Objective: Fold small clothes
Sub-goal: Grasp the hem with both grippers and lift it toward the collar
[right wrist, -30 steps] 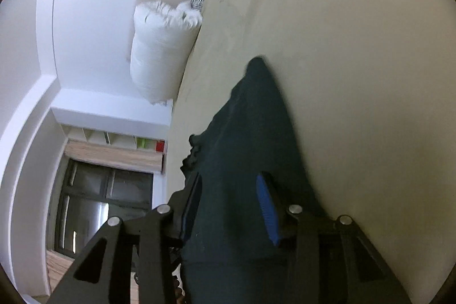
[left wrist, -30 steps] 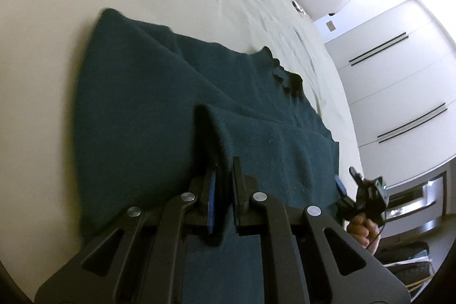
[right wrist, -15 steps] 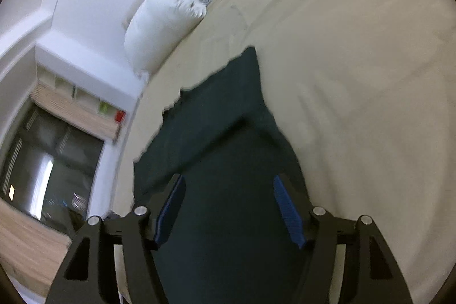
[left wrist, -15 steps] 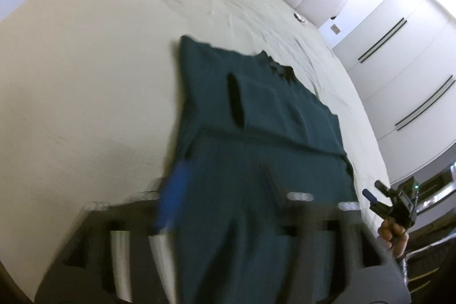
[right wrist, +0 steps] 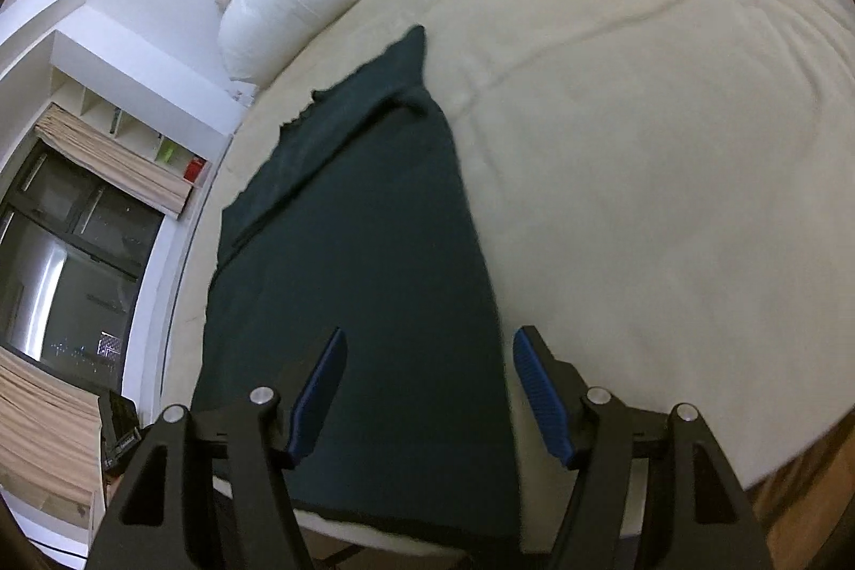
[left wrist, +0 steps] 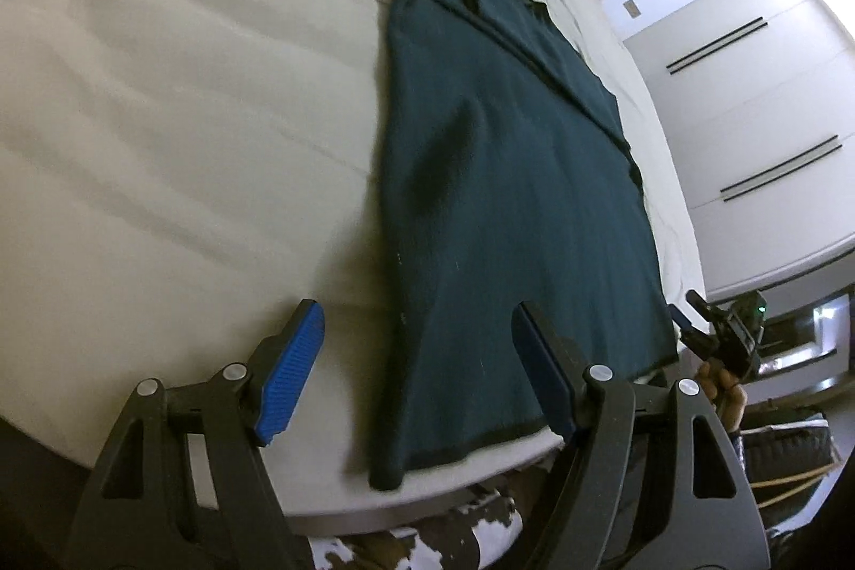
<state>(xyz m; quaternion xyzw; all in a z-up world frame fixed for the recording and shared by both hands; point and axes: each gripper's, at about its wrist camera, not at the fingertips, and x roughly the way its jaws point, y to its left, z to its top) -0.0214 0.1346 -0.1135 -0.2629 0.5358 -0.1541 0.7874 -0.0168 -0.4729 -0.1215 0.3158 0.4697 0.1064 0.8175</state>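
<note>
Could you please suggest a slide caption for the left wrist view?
Open left gripper above the near hem of a dark green garment laid flat on the bed.

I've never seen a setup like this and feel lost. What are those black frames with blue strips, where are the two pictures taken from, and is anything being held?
They are two hand-held grippers, each carrying its own camera that looks out along its jaws. One picture comes from the left gripper, the other from the right gripper. Both stand open and hold nothing. A dark green garment lies spread flat on a cream bed, partly folded at its far end. A white pillow sits by the headboard.
</note>
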